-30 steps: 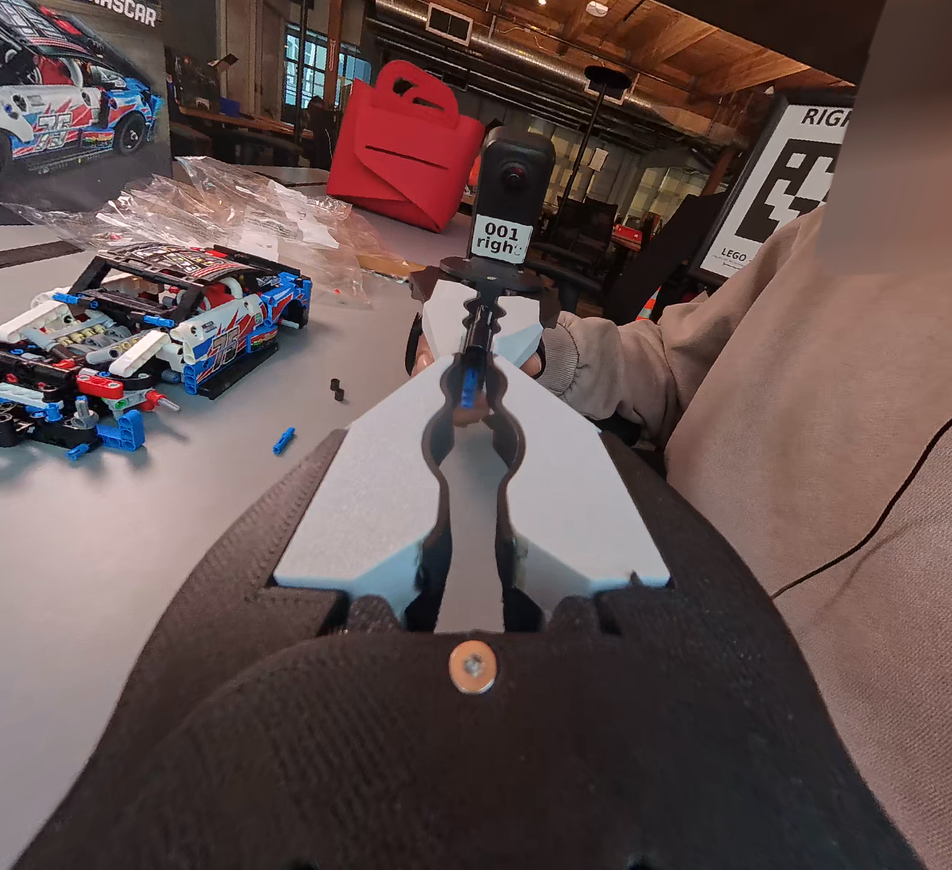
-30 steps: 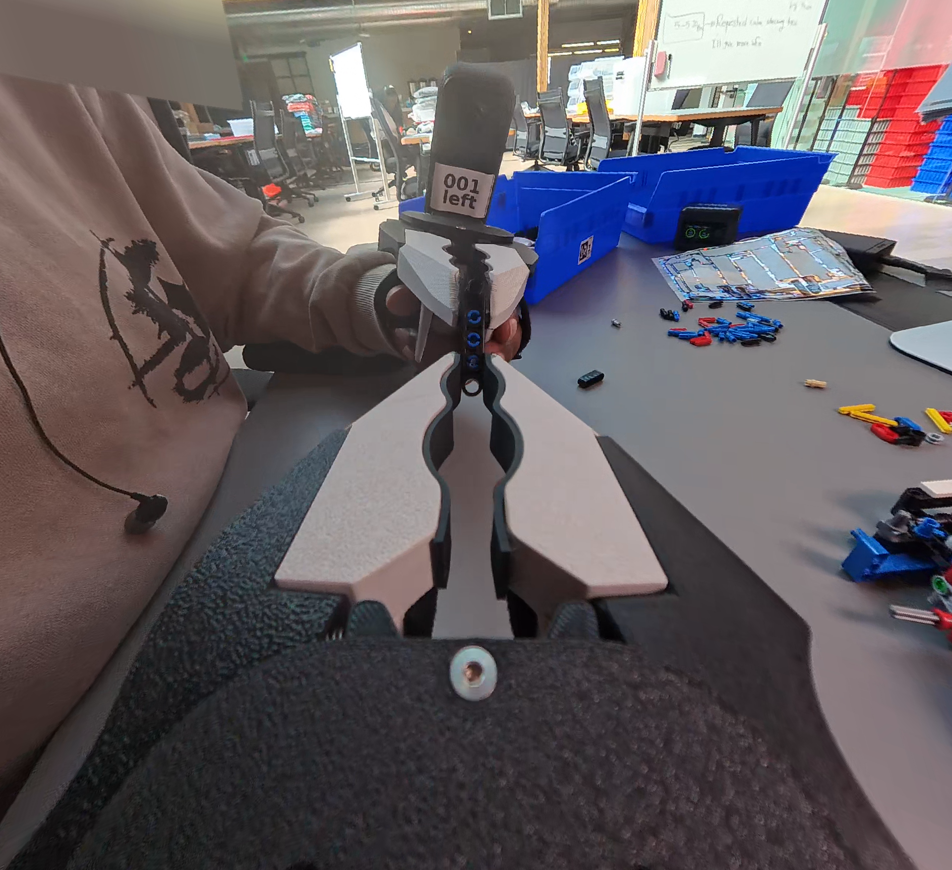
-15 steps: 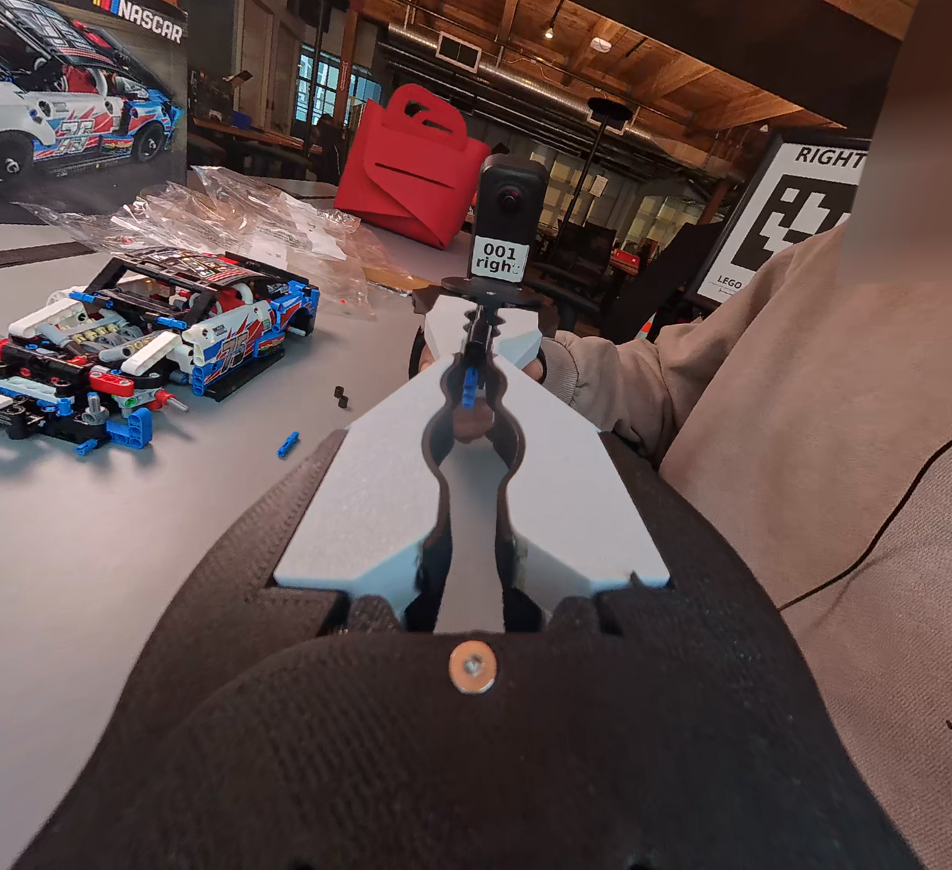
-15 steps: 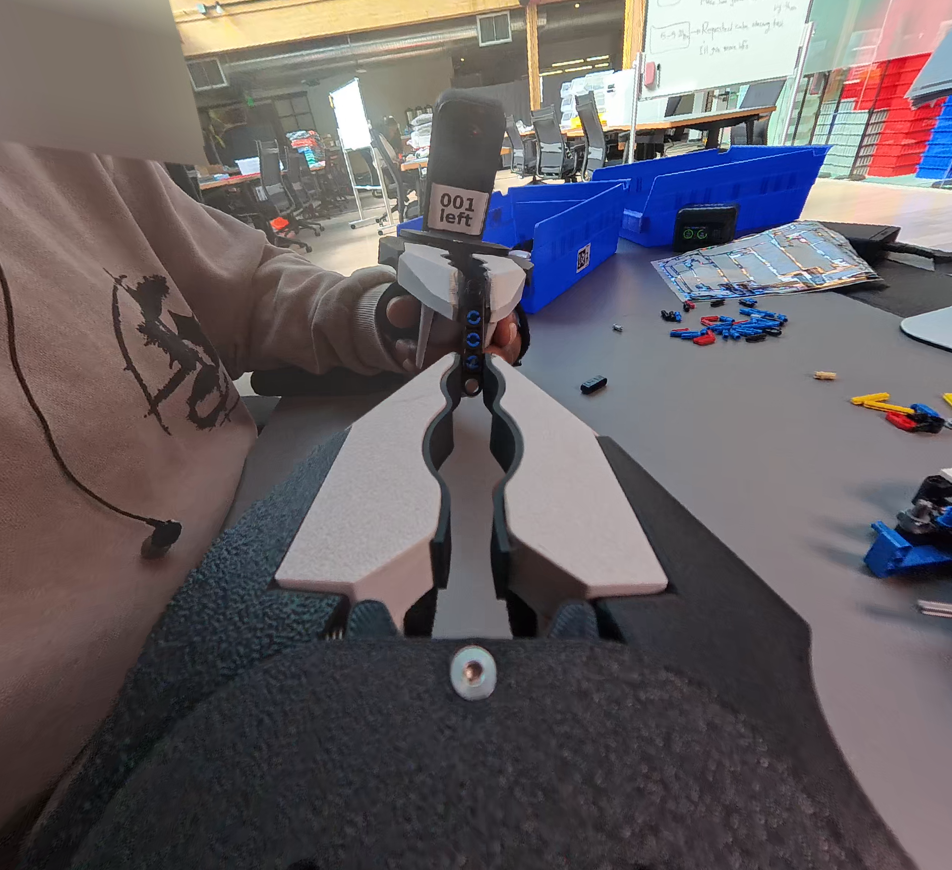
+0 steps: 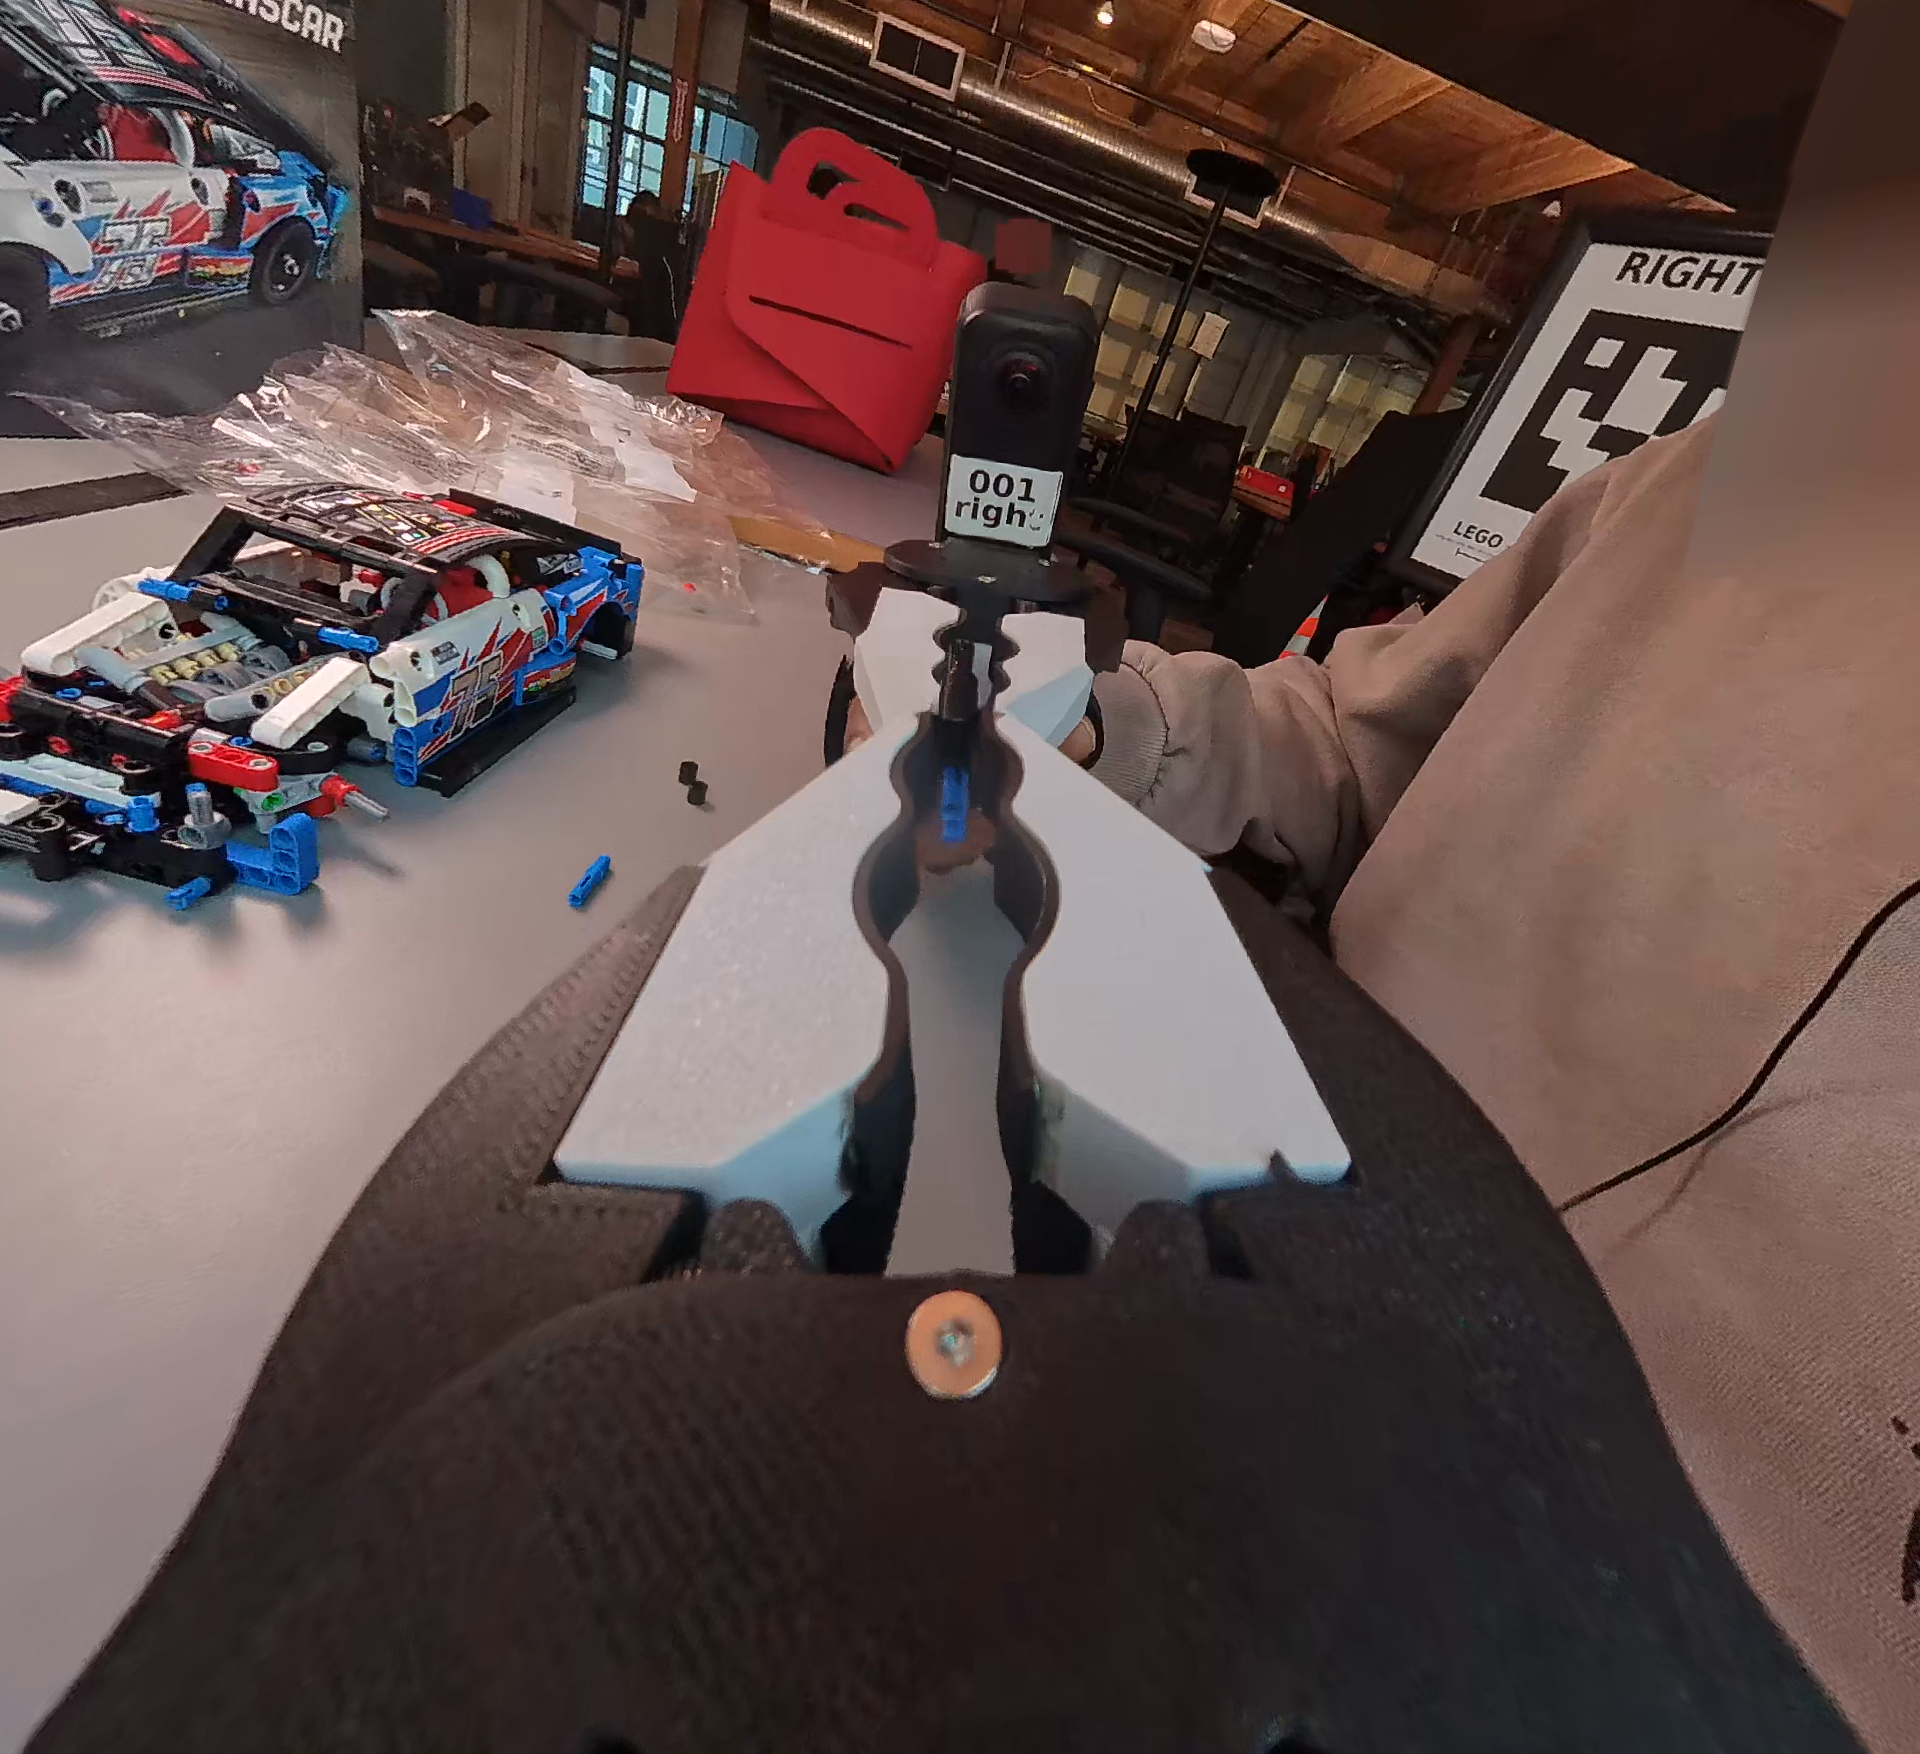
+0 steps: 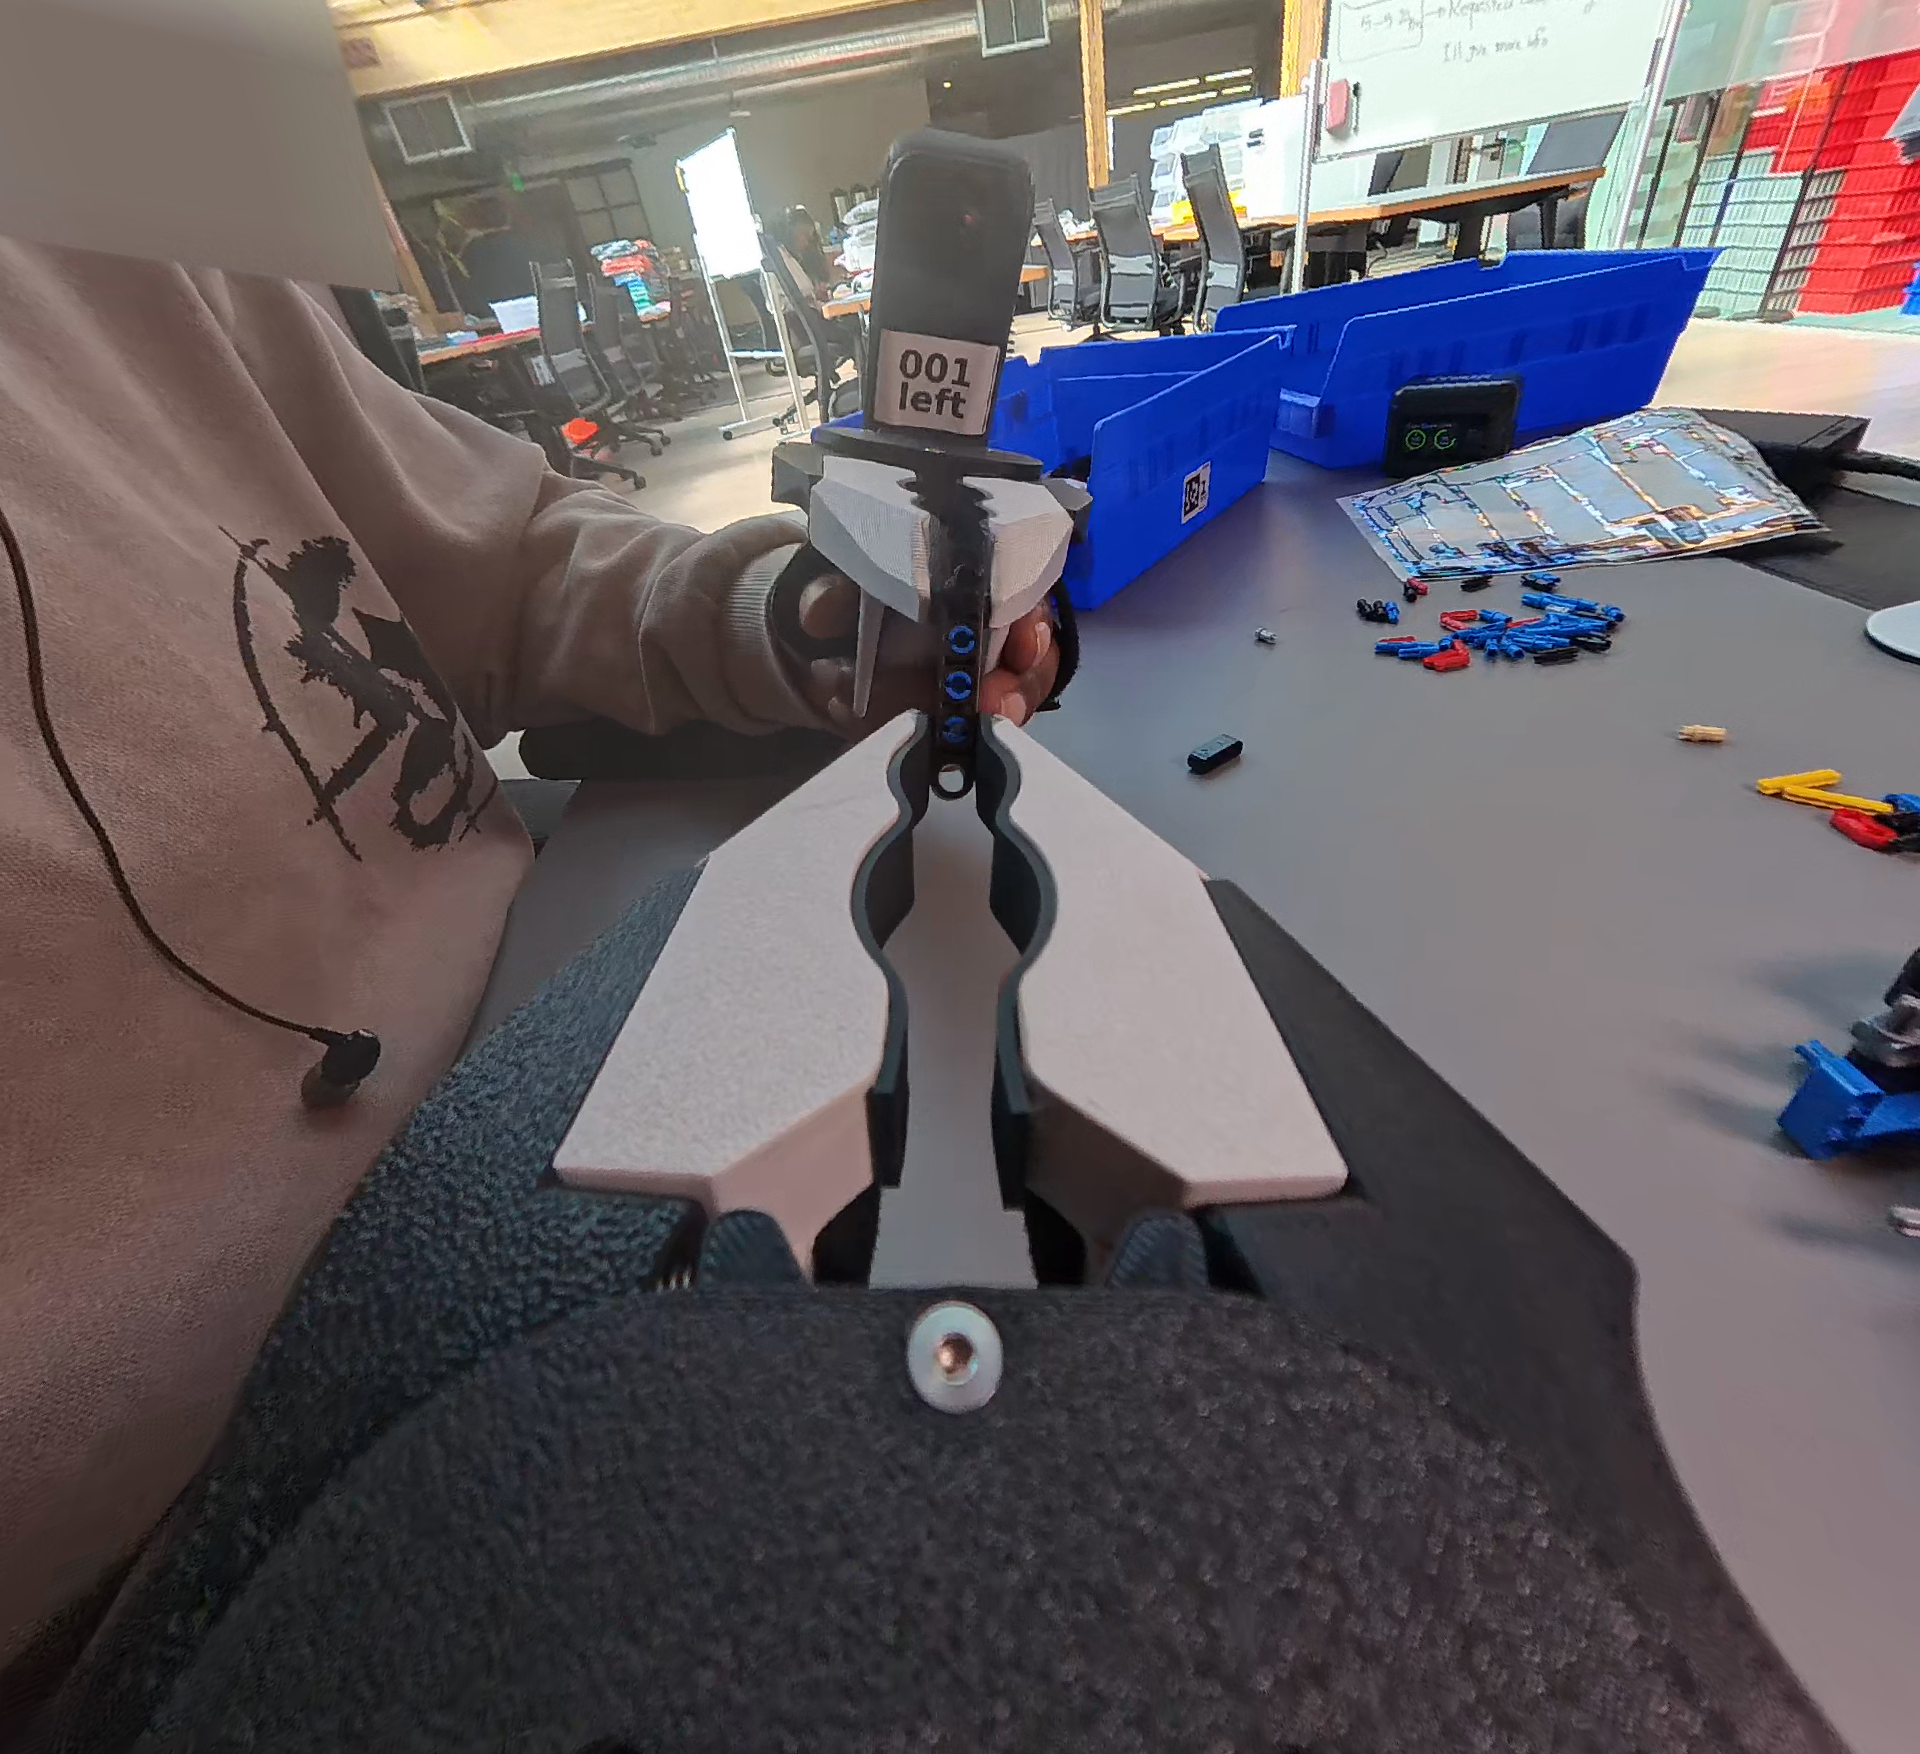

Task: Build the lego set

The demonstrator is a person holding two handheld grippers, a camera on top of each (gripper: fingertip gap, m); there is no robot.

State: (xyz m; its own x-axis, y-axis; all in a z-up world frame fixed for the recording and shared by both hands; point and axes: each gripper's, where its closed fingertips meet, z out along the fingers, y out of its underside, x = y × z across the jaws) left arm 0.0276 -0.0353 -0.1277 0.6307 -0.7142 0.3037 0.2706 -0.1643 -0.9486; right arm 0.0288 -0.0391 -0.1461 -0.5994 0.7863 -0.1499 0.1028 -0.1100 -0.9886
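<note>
Two hand-held grippers face each other tip to tip above the near edge of the grey table point(image 5: 260, 1133). The left hand-held gripper point(image 5: 954, 774) has its jaws pressed together on a thin black lego beam point(image 6: 956, 665), a narrow strip with a row of round holes, three of them filled with blue pins and the lowest hole empty. The right hand-held gripper point(image 6: 951, 748) is clamped on the lower end of that same beam, and in the left wrist view a small blue pin point(image 5: 953, 798) shows between the tips. The half-built lego car point(image 5: 312, 644) stands on the table toward its far left side; it is white, blue and red with a black roof frame, and its front end is an open chassis of black beams with red and blue parts. A loose blue pin point(image 5: 588, 879) lies on the table near the car, and a heap of blue, red and black pins point(image 6: 1496, 636) lies farther along beside the printed instruction sheet point(image 6: 1579, 499).
</note>
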